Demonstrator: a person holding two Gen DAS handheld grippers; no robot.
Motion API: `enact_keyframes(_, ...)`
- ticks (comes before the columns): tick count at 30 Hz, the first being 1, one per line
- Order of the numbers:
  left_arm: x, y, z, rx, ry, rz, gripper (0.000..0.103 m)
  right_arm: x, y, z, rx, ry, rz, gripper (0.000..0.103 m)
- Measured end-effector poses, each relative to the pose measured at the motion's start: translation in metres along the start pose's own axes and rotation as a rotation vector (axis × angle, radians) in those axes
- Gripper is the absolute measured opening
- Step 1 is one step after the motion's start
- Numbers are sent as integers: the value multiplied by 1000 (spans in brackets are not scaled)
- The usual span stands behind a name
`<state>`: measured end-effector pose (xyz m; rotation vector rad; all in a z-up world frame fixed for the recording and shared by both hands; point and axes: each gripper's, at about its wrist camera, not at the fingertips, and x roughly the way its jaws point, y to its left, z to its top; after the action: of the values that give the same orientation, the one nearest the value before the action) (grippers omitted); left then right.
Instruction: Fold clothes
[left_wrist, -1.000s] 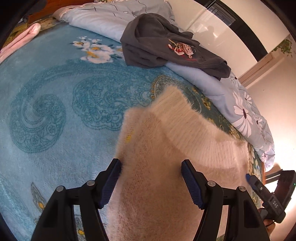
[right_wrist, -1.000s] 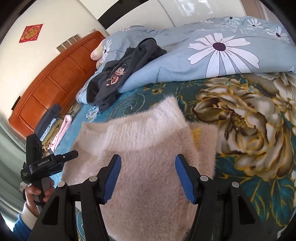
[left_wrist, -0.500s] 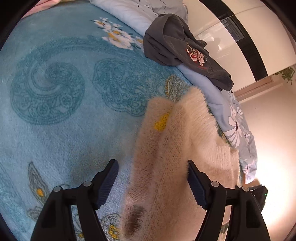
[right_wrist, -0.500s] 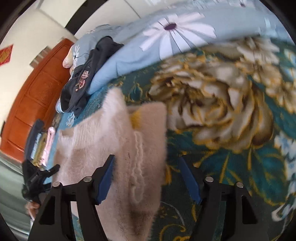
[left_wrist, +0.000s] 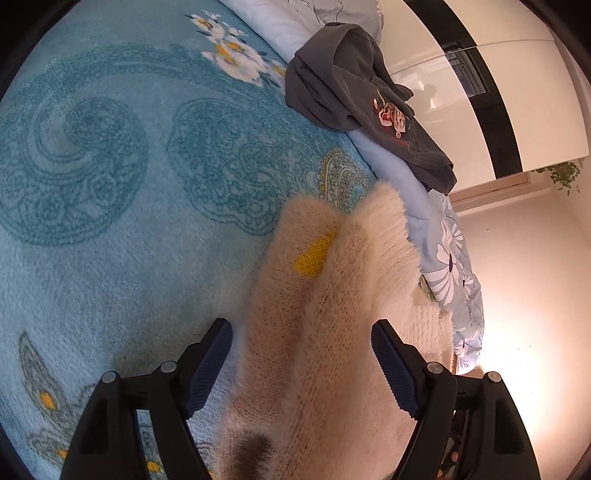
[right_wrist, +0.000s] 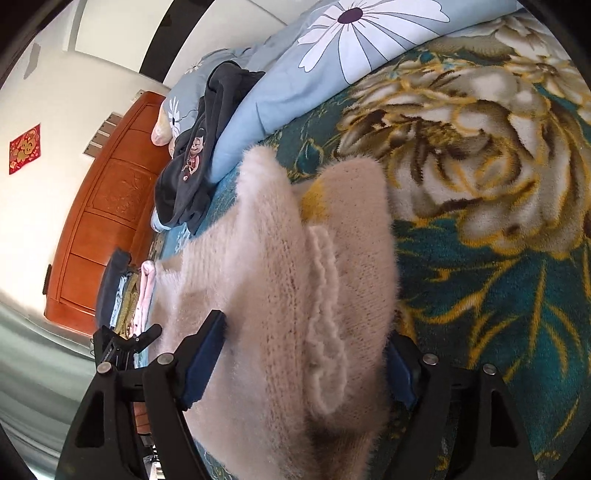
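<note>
Mid-fold: fuzzy cream sweater (left_wrist: 332, 332) bunched between left tongs (left_wrist: 301, 365) and right tongs (right_wrist: 304, 362), both spread apart, gripping nothing; dark top (left_wrist: 354, 92), upper frame, unfolded.

Sweater (left_wrist: 332, 332): lower part cut off at frame bottom. Right fingers (right_wrist: 397, 373): one pad largely hidden behind knit.

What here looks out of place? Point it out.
The dark grey printed sweatshirt lies crumpled and unfolded on the pale blue flowered quilt, apart from the fluffy cream knitted sweater being folded. Nothing looks spilled or damaged.
</note>
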<state>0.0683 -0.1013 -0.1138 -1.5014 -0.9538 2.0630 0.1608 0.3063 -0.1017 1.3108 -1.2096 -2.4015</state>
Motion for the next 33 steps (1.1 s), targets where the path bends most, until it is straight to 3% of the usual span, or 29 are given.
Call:
enact_keyframes(4,3,-12,-2,57,7,26,89,4,-1,3,12,-5,29,80)
enact_keyframes(8,5,-13,-11,66,52,-46,89,3,0,0,0,12,71,80)
enact_keyframes(14,0,-8,-16,43,44,-96,89,-3,-1,-15,-5,37,136,80)
enact_keyframes(22,4,-15,-15,68,48,-46,88,6,1,-11,5,38,139,80)
enact_keyframes(29,-3,-12,-22,68,2,23,66,13,5,-3,27,50,102,77)
enact_keyframes(33,-8,-13,-27,64,-19,26,59,10,2,-2,64,50,80,63)
